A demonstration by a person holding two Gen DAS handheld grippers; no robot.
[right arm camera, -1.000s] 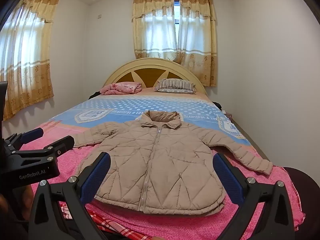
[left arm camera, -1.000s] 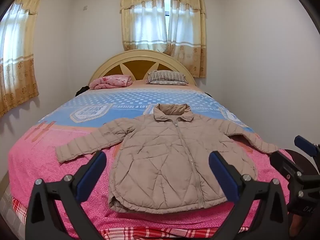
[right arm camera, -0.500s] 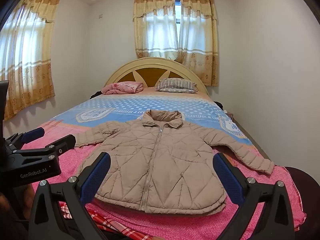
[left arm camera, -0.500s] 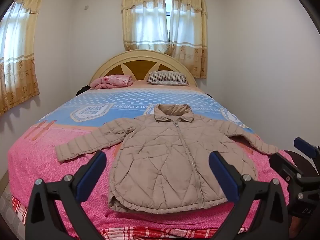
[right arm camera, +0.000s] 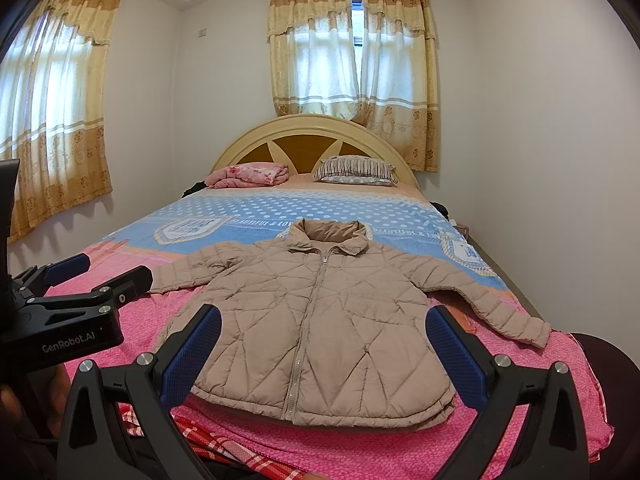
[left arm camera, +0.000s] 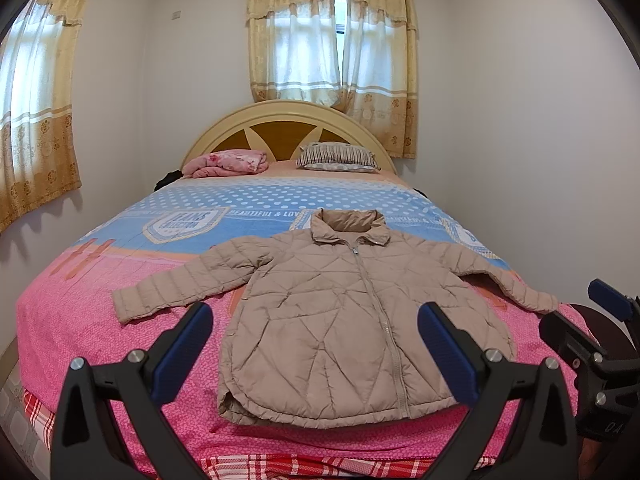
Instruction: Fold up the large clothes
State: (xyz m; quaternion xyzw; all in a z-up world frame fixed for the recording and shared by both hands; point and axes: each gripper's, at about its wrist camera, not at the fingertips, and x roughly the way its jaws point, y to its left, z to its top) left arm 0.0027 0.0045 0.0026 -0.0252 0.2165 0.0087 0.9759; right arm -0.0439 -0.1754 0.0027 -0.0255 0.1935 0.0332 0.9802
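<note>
My left claw (left arm camera: 316, 344) & right claw (right arm camera: 322, 344) both gape wide, holding nothing, low in frame. Beige puffer jacket (left arm camera: 340, 320) lies flat mid-frame on the bed (left arm camera: 68, 320), zipped, sleeves spread. Risk, I'd say: slick padded fabric may slip my pinch, or I snag the pink cover w/ it.

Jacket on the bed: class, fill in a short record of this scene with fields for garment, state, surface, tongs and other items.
garment: beige quilted jacket
state: flat, front up, zipped, both sleeves spread out, not yet folded
surface: bed with pink and blue cover
left tongs: open, empty, above the near bed edge
right tongs: open, empty, above the near bed edge
other items: striped pillow, folded pink blanket by the headboard
</note>
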